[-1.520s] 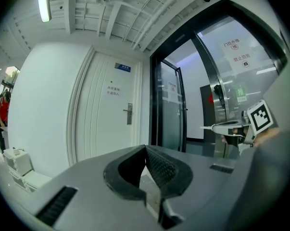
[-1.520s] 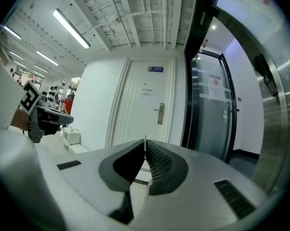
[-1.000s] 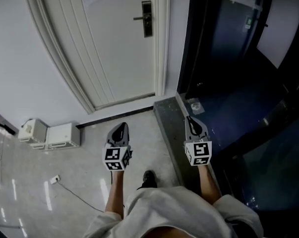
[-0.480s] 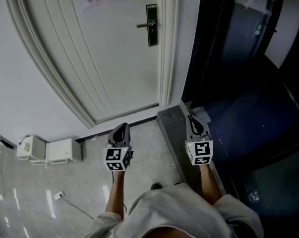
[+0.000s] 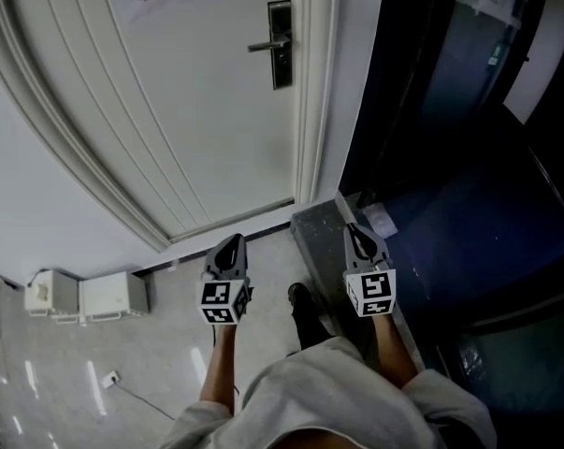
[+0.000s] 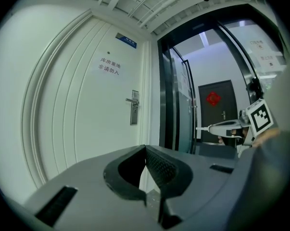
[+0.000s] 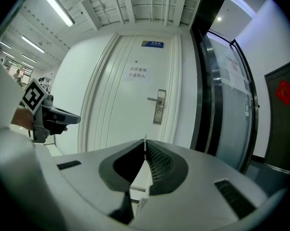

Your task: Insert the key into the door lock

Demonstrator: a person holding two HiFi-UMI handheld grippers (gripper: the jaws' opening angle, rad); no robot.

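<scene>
left hand-held gripper clenched on nothing, right hand-held gripper clamped on thin key poking edge-on past its tips, both low over floor, door lock on white door well ahead, untouched

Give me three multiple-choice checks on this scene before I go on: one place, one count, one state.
1. Where on the white door is the lock plate?
A) near its right edge
B) at its centre
C) near its left edge
2. How many white boxes stand on the floor?
A) one
B) two
C) four
3. How is the right gripper?
A) wide open, empty
B) clamped on the handle
C) shut on a thin key

Answers: 1 A, the plate sits by the door's right edge. 2 B, two boxes stand side by side left of the door. 3 C, its jaws meet, with what looks like the key's edge poking out at the tips.
</scene>
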